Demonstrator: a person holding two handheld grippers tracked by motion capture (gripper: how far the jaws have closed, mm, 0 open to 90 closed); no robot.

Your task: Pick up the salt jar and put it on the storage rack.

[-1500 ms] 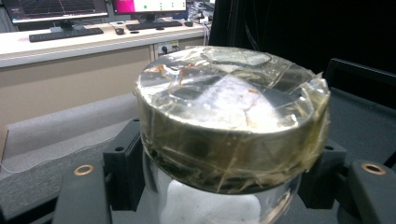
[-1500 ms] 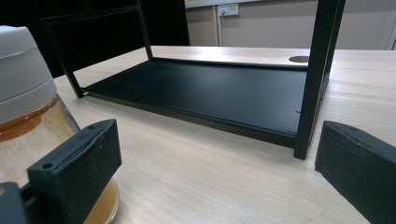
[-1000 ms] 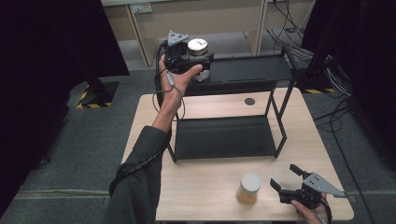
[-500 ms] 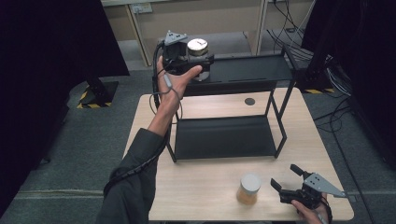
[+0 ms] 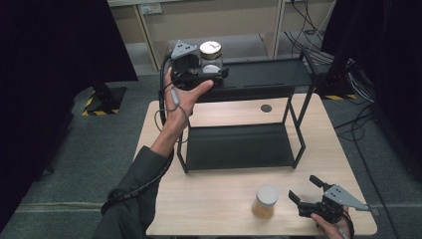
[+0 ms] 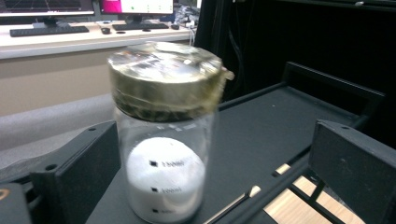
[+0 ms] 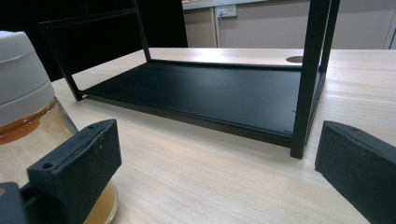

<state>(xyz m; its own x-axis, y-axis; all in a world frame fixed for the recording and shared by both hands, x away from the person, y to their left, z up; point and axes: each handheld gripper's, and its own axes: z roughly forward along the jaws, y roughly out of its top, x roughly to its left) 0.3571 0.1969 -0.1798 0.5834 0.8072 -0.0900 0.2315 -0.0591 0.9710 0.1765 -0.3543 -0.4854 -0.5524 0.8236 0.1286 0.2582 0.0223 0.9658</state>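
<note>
Glass jar (image 5: pixel 211 57) with the gold lid is standing on the top shelf (image 5: pixel 268 74) of the black rack, far left end. My left gripper (image 5: pixel 209 74) has just been opening and the jar sits loose between its jaws. I'd guess heavy-ish, slick and breakable, so grab the body under the lid. Further right, amber jar (image 5: pixel 265 201) on the table (image 5: pixel 224 199), right gripper (image 5: pixel 304 195) wide open just beside it, holding nothing.

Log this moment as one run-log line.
left gripper: jaws open around gold-lidded jar on rack top shelf | right gripper: open beside amber jar
</note>
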